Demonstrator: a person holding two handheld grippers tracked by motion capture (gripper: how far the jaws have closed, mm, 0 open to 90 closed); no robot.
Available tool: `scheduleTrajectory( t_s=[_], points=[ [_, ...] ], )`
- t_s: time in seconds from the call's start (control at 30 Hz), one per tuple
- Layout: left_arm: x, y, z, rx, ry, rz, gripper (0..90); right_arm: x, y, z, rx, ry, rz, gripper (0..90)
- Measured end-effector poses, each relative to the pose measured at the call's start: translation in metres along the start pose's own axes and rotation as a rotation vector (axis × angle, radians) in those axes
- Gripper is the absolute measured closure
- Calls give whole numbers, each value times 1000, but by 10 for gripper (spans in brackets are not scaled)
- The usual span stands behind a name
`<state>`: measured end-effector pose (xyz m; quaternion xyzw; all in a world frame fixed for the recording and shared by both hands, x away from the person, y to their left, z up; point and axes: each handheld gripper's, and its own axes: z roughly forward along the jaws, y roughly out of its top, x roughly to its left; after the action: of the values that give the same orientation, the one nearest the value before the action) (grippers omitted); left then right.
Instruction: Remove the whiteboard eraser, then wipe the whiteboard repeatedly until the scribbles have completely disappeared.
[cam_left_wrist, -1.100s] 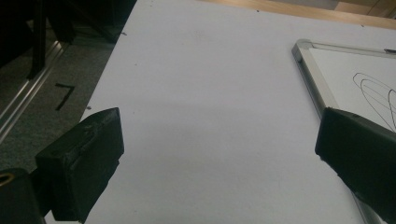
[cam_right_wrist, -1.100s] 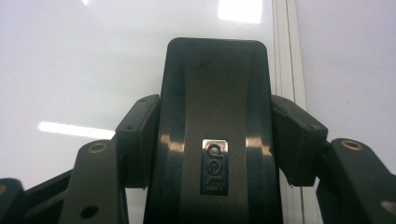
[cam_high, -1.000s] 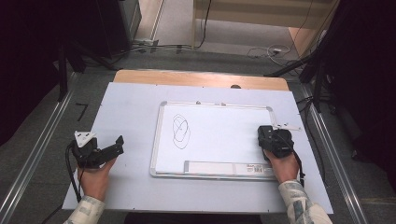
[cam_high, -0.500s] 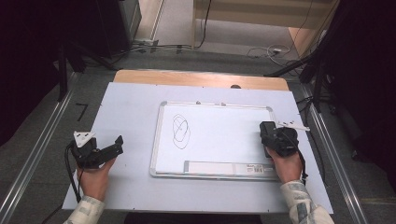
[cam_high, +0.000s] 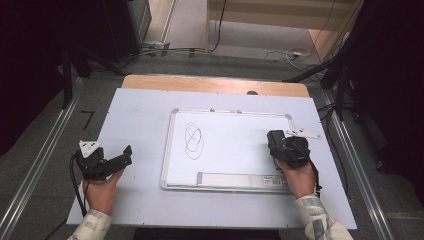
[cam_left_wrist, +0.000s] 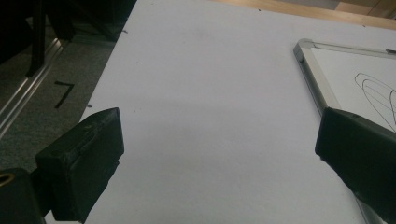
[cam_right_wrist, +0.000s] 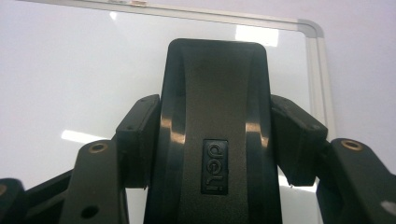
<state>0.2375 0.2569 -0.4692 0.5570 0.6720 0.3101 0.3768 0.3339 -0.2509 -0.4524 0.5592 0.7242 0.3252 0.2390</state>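
Observation:
A whiteboard (cam_high: 235, 145) lies flat in the middle of the white table, with a black scribble (cam_high: 194, 140) on its left part. My right gripper (cam_high: 274, 142) is over the board's right side, shut on a black eraser (cam_high: 276, 136). In the right gripper view the eraser (cam_right_wrist: 212, 70) marked "deli" stands clamped between both jaws of the right gripper (cam_right_wrist: 216, 123), above the whiteboard (cam_right_wrist: 70, 70). My left gripper (cam_high: 125, 155) rests on the table left of the board, open and holding nothing. From the left gripper (cam_left_wrist: 219, 135) the whiteboard's frame (cam_left_wrist: 322, 88) and the scribble (cam_left_wrist: 378, 93) lie to the right.
A label strip (cam_high: 235, 178) runs along the board's near edge. The white table top (cam_high: 140, 110) ends at a wooden strip (cam_high: 200, 83) at the back. Metal rails (cam_high: 45, 160) flank the table. Cables (cam_high: 165, 50) lie on the floor beyond.
The right gripper with the eraser has shifted slightly to the left over the board. The left gripper has stayed where it was.

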Motion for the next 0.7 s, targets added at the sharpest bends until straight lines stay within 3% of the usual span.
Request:
scheduleTrajectory(
  t_s=[0.7],
  points=[
    [0,0,1,-1,-3,2,17,34,6,7,6,61,-53,369]
  ],
)
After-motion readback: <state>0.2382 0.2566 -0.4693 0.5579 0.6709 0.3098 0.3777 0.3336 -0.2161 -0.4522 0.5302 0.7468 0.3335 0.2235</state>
